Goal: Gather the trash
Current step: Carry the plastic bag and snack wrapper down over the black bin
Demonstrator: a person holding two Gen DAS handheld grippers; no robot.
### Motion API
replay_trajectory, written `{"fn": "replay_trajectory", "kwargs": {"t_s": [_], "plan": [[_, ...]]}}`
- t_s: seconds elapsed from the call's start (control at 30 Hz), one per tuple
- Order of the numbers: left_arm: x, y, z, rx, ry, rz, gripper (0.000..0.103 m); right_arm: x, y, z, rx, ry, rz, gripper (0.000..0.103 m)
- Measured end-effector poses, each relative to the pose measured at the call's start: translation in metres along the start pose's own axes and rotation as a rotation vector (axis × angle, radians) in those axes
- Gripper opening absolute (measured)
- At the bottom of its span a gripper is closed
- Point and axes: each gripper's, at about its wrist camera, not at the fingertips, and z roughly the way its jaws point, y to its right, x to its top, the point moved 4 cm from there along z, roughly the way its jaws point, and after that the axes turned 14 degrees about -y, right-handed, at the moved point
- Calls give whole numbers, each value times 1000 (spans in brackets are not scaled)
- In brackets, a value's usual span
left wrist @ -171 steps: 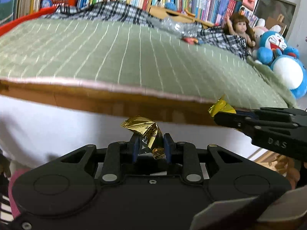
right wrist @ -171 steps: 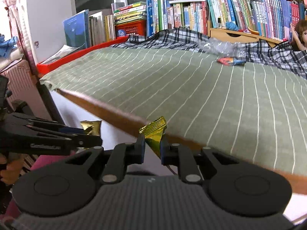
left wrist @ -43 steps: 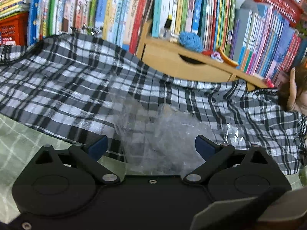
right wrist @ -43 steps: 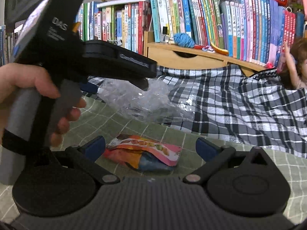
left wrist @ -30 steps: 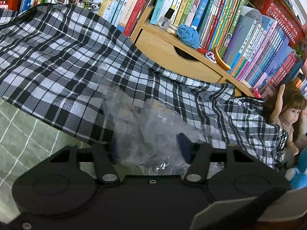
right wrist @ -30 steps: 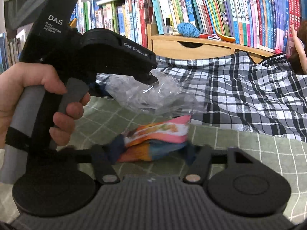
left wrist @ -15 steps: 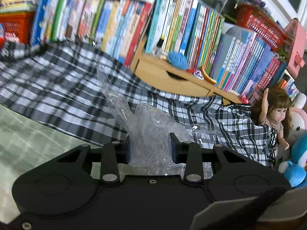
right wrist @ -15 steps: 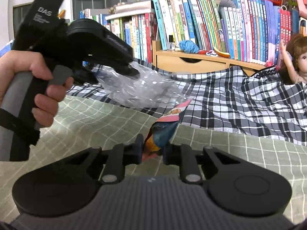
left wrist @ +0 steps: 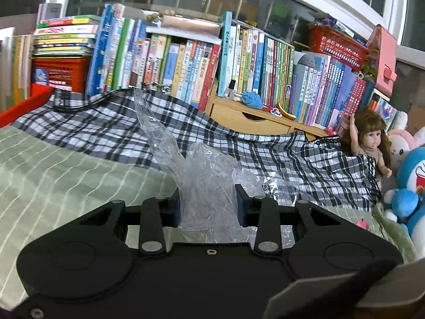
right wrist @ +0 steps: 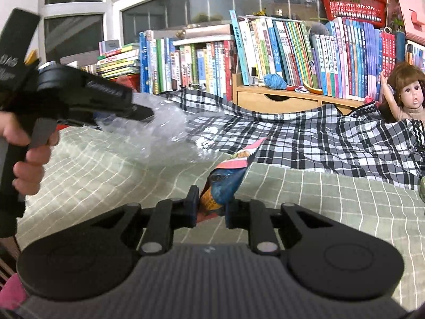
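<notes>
My left gripper (left wrist: 209, 204) is shut on a crumpled clear plastic bag (left wrist: 196, 170), which stands up between its fingers above the green striped bed cover (left wrist: 53, 175). In the right wrist view that same left gripper (right wrist: 144, 113) is at the left, held by a hand (right wrist: 29, 156), with the clear plastic bag (right wrist: 164, 130) trailing from its tip. My right gripper (right wrist: 211, 208) is shut on a colourful snack wrapper (right wrist: 228, 175), pink, orange and blue, lifted off the bed cover (right wrist: 318, 194).
A black-and-white plaid blanket (left wrist: 279, 148) lies across the back of the bed. Behind it are rows of books (left wrist: 186, 63) and a wooden drawer box (left wrist: 249, 119). A doll (left wrist: 369, 138) and plush toys (left wrist: 409, 180) sit at the right.
Both grippers have gone from open to shut, the left on the plastic bag and the right on the snack wrapper. Both have since risen and pulled back from the blanket with their loads.
</notes>
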Motion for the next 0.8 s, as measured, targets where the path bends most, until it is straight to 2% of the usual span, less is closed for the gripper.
{"fn": "replay_trajectory", "kwargs": {"t_s": [0.43,0.7,0.8], "plan": [[-87,-24,-93,-26,97,54,35,-37,-23,-45,58,38,8,23],[-131,-41,-149,-14,158,85,35,-61,-38,-65,93,53,-13,23],[-140,-57,-173,18,180,80,35,-69,-44,-71,106,55,-23,23]]}}
